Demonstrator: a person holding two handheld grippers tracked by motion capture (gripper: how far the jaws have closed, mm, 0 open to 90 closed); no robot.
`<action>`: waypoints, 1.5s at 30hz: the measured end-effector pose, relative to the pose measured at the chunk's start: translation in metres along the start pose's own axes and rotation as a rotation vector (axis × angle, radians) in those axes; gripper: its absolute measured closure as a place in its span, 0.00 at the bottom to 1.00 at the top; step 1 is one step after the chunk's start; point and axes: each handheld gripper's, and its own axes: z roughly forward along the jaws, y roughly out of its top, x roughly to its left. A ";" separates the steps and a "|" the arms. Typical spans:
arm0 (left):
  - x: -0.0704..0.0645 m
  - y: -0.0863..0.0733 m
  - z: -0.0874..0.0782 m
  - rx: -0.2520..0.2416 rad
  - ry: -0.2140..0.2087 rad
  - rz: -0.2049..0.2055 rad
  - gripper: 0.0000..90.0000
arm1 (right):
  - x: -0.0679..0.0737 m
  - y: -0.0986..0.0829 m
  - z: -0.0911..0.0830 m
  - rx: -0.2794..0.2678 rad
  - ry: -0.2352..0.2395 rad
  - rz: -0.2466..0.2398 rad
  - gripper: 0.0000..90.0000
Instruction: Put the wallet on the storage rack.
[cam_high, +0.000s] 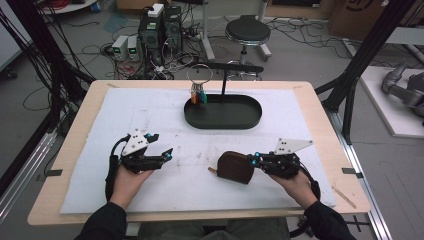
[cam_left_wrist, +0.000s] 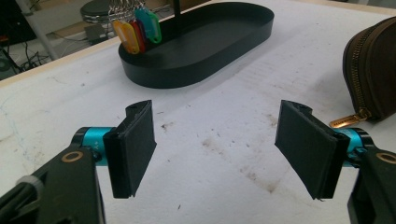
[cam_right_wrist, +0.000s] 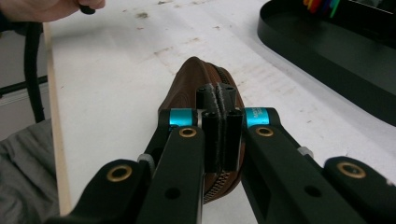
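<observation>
Near edge of the desk: both of the person's hands came in from there, one gripper each.

Right gripper sat toward the near right corner, jaws clenched. In the right gripper view the two pads were pressed flat together with no visible gap. The brown zip pouch lay directly beyond the tips, touching or nearly so; can't tell whether a bit of its zip edge was pinched between the pads. Pouch rested on the white mat, roughly mid-desk near the front edge, just left of the right gripper. Its zip ran along the rim, and a brass pull tab stuck out at the pouch's left end, lying on the mat.

Left gripper was toward the near left corner, well apart from the pouch. Jaws released, wide open, nothing between them; in the left gripper view just stained mat showed between the pads.

Farther back, toward the far edge at centre: black oval tray on the mat, with a thin black post rising from it. At the tray's left end hung a key ring with coloured tags (yellow, red, green), the tags hanging down inside the tray's wall.
</observation>
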 end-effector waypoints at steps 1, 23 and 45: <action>-0.001 0.001 0.000 -0.009 -0.017 0.004 0.31 | 0.001 0.000 0.000 0.001 0.006 0.000 1.00; -0.058 0.030 0.070 0.007 -0.413 0.028 0.31 | 0.010 0.000 -0.003 0.005 0.025 -0.043 1.00; -0.073 0.037 0.122 0.047 -0.605 0.025 0.32 | 0.013 0.000 -0.004 0.006 0.038 -0.060 1.00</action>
